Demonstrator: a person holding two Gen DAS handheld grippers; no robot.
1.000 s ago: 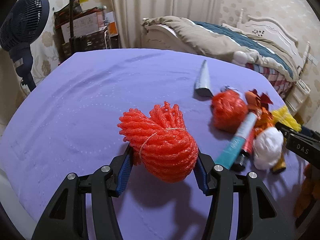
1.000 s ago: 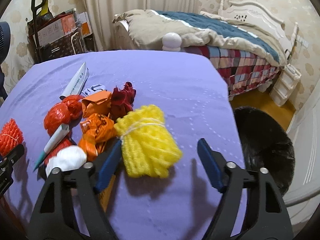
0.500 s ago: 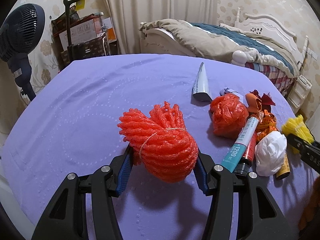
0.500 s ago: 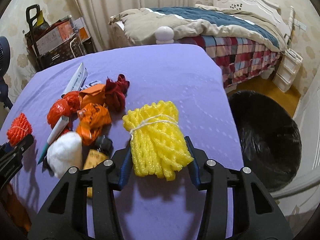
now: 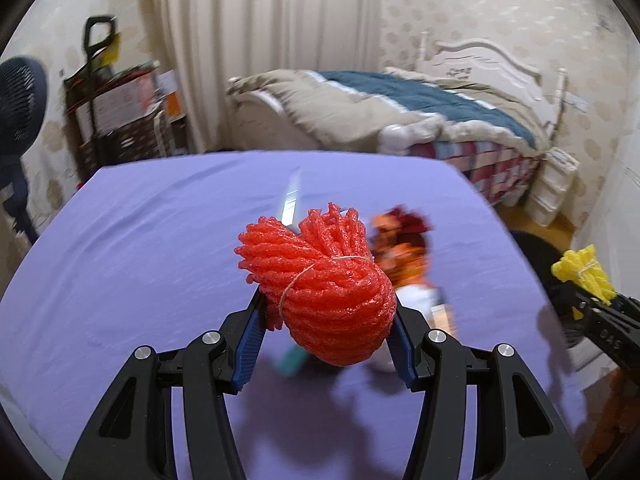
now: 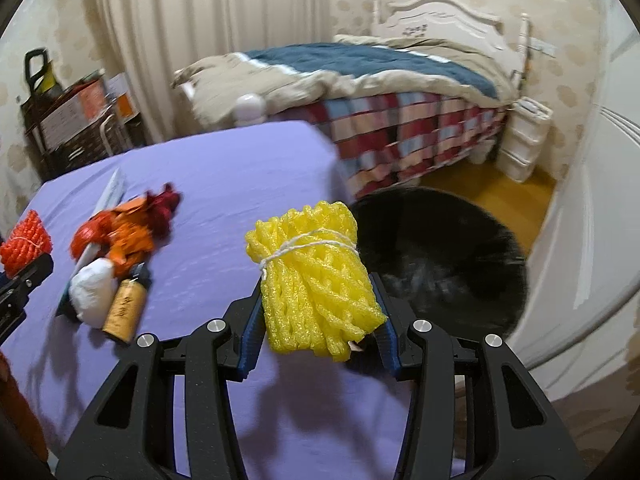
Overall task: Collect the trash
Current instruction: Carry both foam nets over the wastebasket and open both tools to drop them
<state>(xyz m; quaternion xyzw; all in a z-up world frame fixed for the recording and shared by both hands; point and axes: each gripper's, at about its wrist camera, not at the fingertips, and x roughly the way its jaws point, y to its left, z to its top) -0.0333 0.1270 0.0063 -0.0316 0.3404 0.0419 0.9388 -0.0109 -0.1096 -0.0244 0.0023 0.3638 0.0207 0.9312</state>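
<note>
I count two tied foam-net bundles: one red bundle (image 5: pixel 326 292) and one yellow bundle (image 6: pixel 316 280). Two tools: left tool (image 5: pixel 326 344), right tool (image 6: pixel 318 332), one bundle in each. On the purple bench (image 6: pixel 240 184) one heap of mixed litter (image 6: pixel 116 248); in it I make out one white wad (image 6: pixel 90 288) and one brown bottle (image 6: pixel 125 310); the blurred rest I cannot count. One black bin (image 6: pixel 448 256) on the floor. One bed (image 6: pixel 360 76). One fan (image 5: pixel 18 100).

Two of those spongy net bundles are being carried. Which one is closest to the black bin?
The yellow net bundle, clamped in the right gripper beside the black bin. The red net bundle hangs farther back over the purple table.
</note>
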